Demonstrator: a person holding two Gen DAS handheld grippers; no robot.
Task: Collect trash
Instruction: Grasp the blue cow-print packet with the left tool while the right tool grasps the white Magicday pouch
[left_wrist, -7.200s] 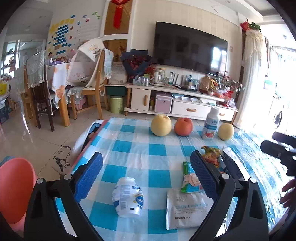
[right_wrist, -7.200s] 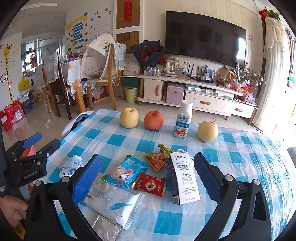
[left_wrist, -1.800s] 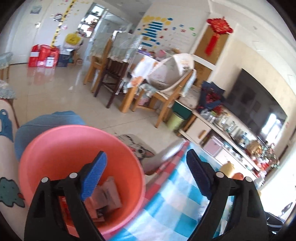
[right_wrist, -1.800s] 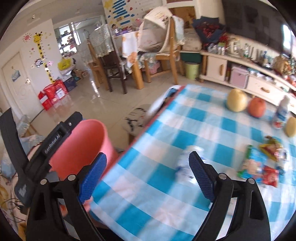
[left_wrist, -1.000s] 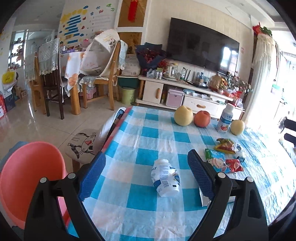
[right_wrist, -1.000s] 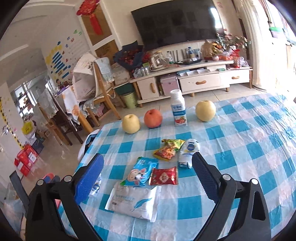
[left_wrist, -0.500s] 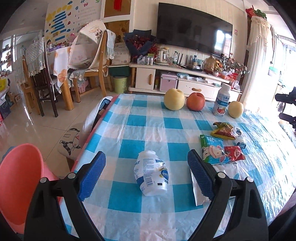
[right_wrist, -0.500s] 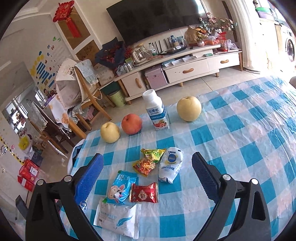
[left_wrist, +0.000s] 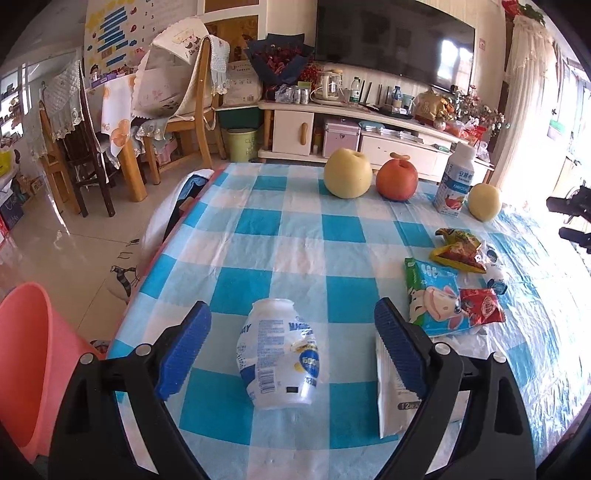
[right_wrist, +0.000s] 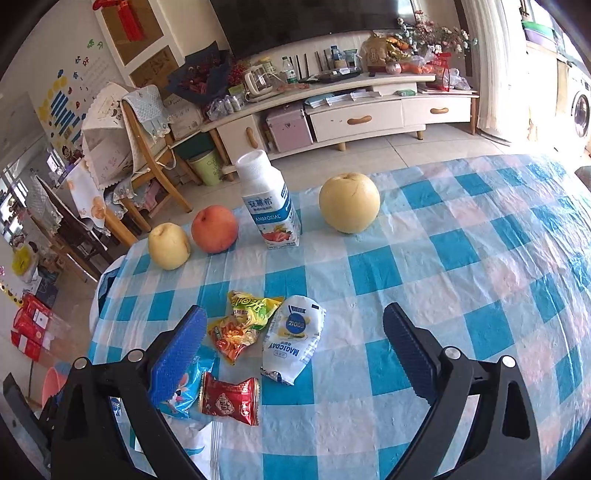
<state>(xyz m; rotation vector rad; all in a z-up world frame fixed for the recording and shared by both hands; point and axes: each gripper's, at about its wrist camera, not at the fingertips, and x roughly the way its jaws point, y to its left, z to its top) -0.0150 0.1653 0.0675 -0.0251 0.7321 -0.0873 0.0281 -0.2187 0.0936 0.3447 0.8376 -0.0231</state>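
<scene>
I'm working over a table (left_wrist: 284, 221) with a blue-and-white checked cloth, in a living room with a television and a low cabinet behind. My left camera shows what the right barely catches: a crushed white bottle (left_wrist: 277, 354) lying on its side near the table's front edge, a white pouch (left_wrist: 388, 398) partly hidden behind my right-hand finger, and the pink bin (left_wrist: 26, 365) standing off the table's corner; in the right view that bin is only a sliver low at the left, as best I can tell. My right camera looks down on the wrapper cluster: a flattened white Magicday pouch (right_wrist: 293, 343), a yellow-orange snack bag (right_wrist: 242, 323) touching it, a red wrapper (right_wrist: 229, 398) and a blue cartoon packet (right_wrist: 183, 387) half under my finger. Beyond them stand two pears, an apple (right_wrist: 214, 229) and an upright yogurt bottle (right_wrist: 267, 201). My left gripper (left_wrist: 291, 350) is spread wide with the crushed bottle between its pads, not touching it. My right gripper (right_wrist: 293, 349) is equally wide, holding nothing, with the Magicday pouch in the gap between its pads.
</scene>
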